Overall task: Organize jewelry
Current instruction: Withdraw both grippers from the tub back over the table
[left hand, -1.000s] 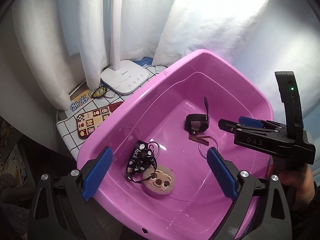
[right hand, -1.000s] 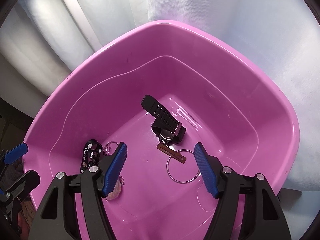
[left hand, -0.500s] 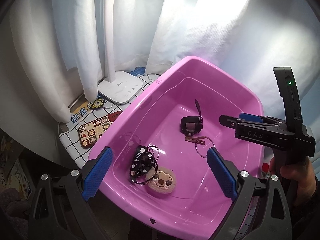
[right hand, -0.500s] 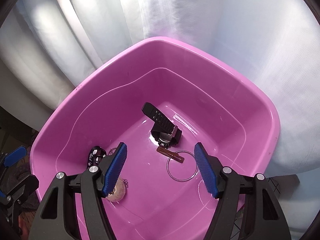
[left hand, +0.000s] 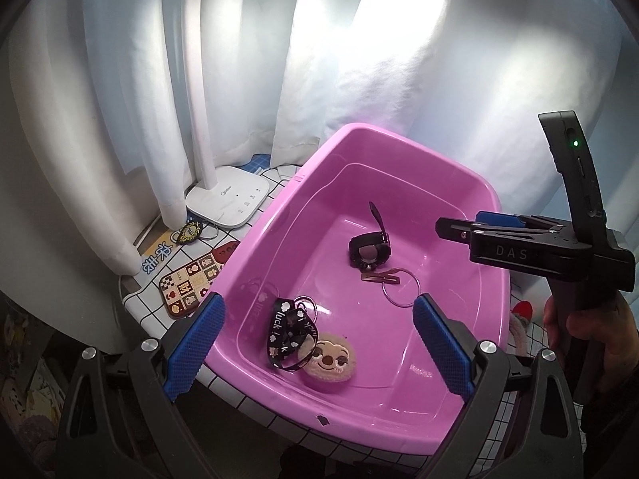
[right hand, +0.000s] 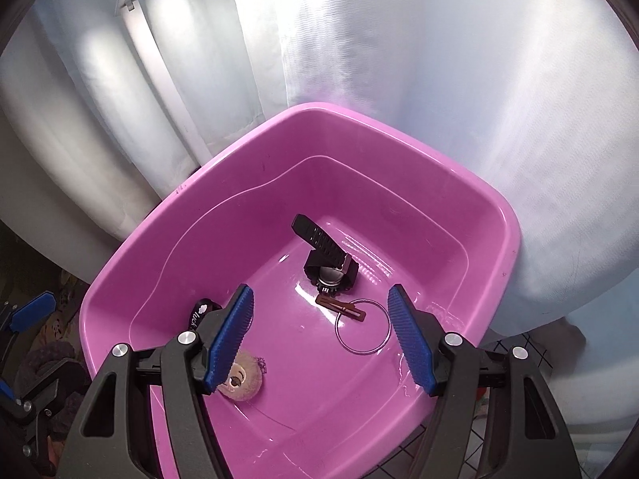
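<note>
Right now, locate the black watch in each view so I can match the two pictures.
Left wrist view: the black watch lies on the floor of the pink tub, right of centre, strap end pointing up.
Right wrist view: the watch sits at picture centre, strap slanting up-left.
Shared landmark: the metal ring with the brown clip, just in front of the watch in both views.

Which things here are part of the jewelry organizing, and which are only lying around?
Part of the job:
pink tub
black watch
metal ring
brown clip
black lanyard
plush sloth charm

Only lying around:
white lamp base
patterned coaster
curtain
</note>
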A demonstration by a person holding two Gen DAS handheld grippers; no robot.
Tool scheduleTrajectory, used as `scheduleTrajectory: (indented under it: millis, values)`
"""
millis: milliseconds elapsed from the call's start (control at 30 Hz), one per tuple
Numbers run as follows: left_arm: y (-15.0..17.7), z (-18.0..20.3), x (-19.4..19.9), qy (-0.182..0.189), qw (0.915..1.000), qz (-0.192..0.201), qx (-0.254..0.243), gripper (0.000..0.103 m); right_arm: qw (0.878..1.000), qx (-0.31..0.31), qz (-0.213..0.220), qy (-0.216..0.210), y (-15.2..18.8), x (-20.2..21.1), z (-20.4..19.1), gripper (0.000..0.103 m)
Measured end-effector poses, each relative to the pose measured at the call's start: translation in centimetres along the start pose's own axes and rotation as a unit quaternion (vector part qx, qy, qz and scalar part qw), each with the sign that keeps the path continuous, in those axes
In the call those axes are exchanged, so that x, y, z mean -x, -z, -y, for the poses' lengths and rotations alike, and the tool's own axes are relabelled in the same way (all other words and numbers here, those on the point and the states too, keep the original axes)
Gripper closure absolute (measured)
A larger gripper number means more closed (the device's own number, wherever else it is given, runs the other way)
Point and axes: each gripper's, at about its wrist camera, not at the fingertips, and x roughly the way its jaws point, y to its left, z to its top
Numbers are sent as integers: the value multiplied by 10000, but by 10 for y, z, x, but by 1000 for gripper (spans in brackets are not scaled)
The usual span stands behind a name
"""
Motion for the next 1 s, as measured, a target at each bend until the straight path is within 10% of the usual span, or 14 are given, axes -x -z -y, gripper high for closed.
scheduleTrajectory:
  millis: [533,1000]
  values:
    - [8,21,30,511,9964,372,-573,9,9942,-840,660,114,58,55,18,29]
    - [59,120,53,1016,9914,398,-718,7,9710,-1964,950,981,246,158,135,27]
